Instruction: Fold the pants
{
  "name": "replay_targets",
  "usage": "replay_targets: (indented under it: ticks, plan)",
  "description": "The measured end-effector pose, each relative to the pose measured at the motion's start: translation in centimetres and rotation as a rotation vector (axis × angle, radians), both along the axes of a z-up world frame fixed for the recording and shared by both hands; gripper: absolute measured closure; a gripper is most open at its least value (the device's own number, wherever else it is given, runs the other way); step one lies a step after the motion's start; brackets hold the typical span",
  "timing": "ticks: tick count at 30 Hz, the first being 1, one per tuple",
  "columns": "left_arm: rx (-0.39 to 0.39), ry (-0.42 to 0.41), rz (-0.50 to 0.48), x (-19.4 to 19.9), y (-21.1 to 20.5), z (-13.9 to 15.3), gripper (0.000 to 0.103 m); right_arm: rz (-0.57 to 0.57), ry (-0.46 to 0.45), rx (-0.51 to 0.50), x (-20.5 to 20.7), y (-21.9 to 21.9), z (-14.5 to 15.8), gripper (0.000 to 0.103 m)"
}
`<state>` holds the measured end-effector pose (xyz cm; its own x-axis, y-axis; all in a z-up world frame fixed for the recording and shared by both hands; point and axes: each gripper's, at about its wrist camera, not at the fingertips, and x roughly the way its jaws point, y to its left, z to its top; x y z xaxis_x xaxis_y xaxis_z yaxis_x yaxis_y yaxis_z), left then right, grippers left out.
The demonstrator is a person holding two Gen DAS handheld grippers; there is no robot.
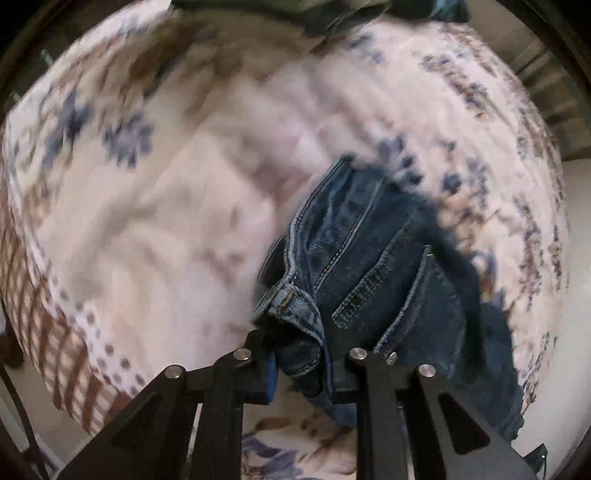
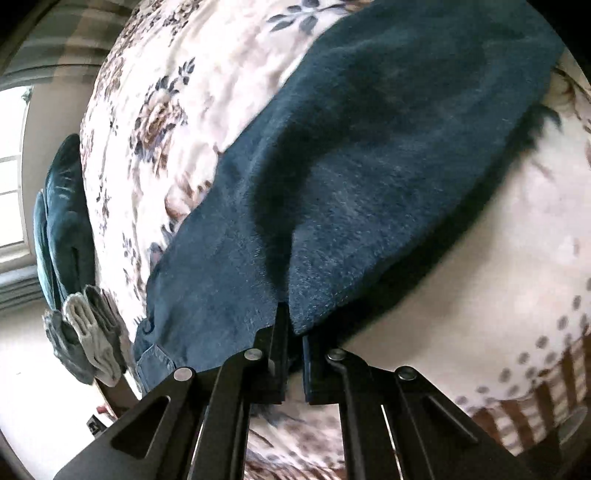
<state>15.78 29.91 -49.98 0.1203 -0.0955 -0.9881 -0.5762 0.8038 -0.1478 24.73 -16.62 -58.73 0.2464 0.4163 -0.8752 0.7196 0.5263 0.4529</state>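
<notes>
The pants are dark blue jeans (image 1: 373,258) lying on a floral bedspread (image 1: 166,229). In the left wrist view my left gripper (image 1: 308,363) is shut on the bunched waistband near the belt loop and pocket, and the denim hangs from it above the bed. In the right wrist view my right gripper (image 2: 294,345) is shut on a fold of the jeans' leg fabric (image 2: 369,166), which stretches away from the fingers up across the bed. The background is motion blurred in the left wrist view.
The bedspread (image 2: 461,288) has a dotted and checked border at its edge. Folded teal and grey clothes (image 2: 74,266) lie stacked at the bed's left edge in the right wrist view. More dark clothes (image 1: 314,14) sit at the far side. Pale floor shows beyond the bed.
</notes>
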Motion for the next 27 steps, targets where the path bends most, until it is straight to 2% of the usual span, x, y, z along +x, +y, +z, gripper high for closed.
replay_targets:
  ticks: [3, 5, 8, 10, 11, 12, 14, 16, 17, 18, 19, 20, 21, 25, 27]
  plan:
    - [0.005, 0.013, 0.0, -0.5, -0.1, -1.9, 0.086, -0.004, 0.043, 0.008, -1.1, -1.1, -1.9, 0.097]
    - [0.009, 0.007, 0.002, -0.2, 0.0, -2.0, 0.085, 0.015, 0.071, 0.053, -0.9, -1.5, -3.5, 0.095]
    - [-0.003, -0.001, 0.008, 0.0, 0.2, -1.4, 0.083, -0.018, 0.053, 0.137, -1.3, -3.1, -4.0, 0.09]
    - [-0.018, 0.026, 0.005, -0.3, 0.0, -1.0, 0.076, -0.032, 0.043, 0.134, -1.8, -4.4, -3.5, 0.073]
    - [-0.015, 0.064, 0.006, -0.8, -0.3, -0.7, 0.071, -0.044, 0.045, 0.121, -2.3, -5.4, -3.1, 0.055]
    - [-0.025, 0.083, 0.013, -1.7, -0.8, 0.0, 0.071, -0.062, 0.044, 0.112, -2.7, -6.3, -2.8, 0.043]
    - [-0.02, 0.093, -0.004, -3.7, -2.9, 1.8, 0.071, -0.118, 0.043, 0.109, -4.1, -8.5, -2.0, 0.041]
    - [0.007, 0.1, -0.09, -4.1, -5.9, 3.1, 0.069, -0.17, 0.052, 0.108, -5.4, -10.7, -1.4, 0.037]
    - [0.028, 0.097, -0.152, -3.8, -8.1, 3.8, 0.059, -0.199, 0.051, 0.095, -6.1, -12.1, -1.0, 0.033]
    - [0.05, 0.084, -0.21, -3.3, -10.4, 4.3, 0.043, -0.221, 0.046, 0.078, -6.6, -13.4, -0.6, 0.033]
    - [0.066, 0.067, -0.266, -2.7, -12.5, 4.5, 0.034, -0.238, 0.04, 0.062, -6.9, -14.6, -0.2, 0.033]
    - [0.079, 0.052, -0.327, -1.8, -15.0, 4.4, 0.02, -0.256, 0.03, 0.047, -7.1, -16.0, 0.2, 0.033]
    - [0.093, 0.04, -0.376, -0.8, -17.2, 4.1, 0.015, -0.274, 0.02, 0.033, -7.2, -17.4, 0.4, 0.033]
    - [0.116, 0.021, -0.528, 3.8, -25.2, 1.7, 0.013, -0.336, 0.008, -0.053, -7.3, -23.1, 0.9, 0.033]
    - [0.157, 0.018, -0.586, 5.3, -28.5, 0.8, 0.013, -0.373, 0.02, -0.1, -7.4, -26.5, 0.9, 0.033]
